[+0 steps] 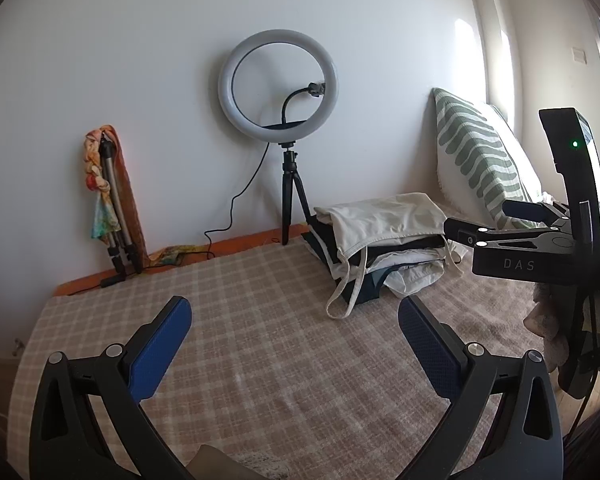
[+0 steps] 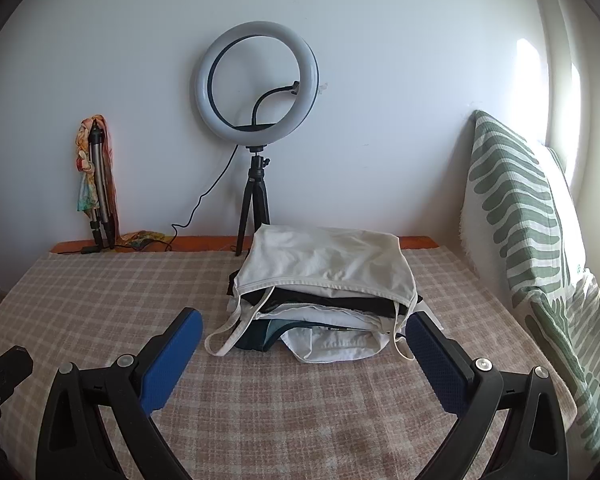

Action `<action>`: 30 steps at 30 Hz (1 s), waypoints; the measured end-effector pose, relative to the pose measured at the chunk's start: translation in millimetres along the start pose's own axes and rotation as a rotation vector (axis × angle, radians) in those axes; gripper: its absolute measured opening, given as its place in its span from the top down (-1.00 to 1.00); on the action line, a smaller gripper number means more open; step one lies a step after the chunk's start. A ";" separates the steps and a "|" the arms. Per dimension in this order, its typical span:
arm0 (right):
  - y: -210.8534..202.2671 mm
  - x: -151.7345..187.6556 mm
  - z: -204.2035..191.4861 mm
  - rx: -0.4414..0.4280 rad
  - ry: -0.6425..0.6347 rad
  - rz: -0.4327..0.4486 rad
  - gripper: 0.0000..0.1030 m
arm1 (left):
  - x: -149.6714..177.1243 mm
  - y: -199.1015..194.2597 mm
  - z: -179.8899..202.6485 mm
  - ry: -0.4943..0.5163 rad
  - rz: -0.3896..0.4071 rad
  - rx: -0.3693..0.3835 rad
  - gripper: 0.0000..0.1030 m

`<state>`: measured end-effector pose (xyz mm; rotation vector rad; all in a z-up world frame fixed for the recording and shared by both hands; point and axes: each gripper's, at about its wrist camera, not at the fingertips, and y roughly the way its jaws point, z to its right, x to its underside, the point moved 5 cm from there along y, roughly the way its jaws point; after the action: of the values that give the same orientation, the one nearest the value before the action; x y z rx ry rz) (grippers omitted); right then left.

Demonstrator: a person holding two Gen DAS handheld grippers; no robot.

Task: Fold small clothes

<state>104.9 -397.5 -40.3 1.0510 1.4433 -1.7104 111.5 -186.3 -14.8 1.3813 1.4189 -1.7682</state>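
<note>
A white wall and a checked bedspread [image 2: 100, 300] fill both views. The stack of small clothes [image 2: 324, 300] lies at centre frame, a cream camisole [image 2: 324, 264] uppermost. The right gripper [image 2: 304, 340] and left gripper [image 1: 296, 320] are spread, empty. The camisole's hem is best pinched alone, strap [image 2: 236, 328] avoided.

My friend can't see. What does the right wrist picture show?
The open right gripper faces a stack of folded clothes, a cream strappy top uppermost, on a checked blanket. Behind stand a ring light and a leaf-patterned pillow.
</note>
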 end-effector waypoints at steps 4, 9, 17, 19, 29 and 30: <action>0.8 -0.1 -1.0 -0.004 -0.003 -0.001 -0.99 | -0.1 -0.1 0.4 -0.001 0.000 -0.001 -0.99; 1.1 0.1 -1.8 -0.006 -0.005 -0.002 -0.99 | 1.2 -0.1 0.8 -0.002 -0.002 0.001 -0.99; 1.2 1.2 -2.3 -0.011 -0.002 -0.005 -0.99 | 1.3 -0.6 0.8 -0.002 -0.002 -0.001 -0.99; 1.1 1.1 -2.4 -0.010 -0.004 -0.004 -0.99 | 1.6 -0.9 0.4 -0.002 -0.002 0.000 -0.99; 4.3 2.5 -3.4 -0.020 -0.008 -0.008 -0.99 | 3.0 -0.3 -2.1 -0.009 -0.008 -0.004 -0.99; 4.8 2.7 -3.5 -0.022 -0.009 -0.009 -0.99 | 3.3 -0.4 -2.3 -0.010 -0.009 -0.004 -0.99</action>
<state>108.4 -394.9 -45.2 1.0258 1.4602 -1.6998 110.9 -183.3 -17.5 1.3639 1.4247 -1.7751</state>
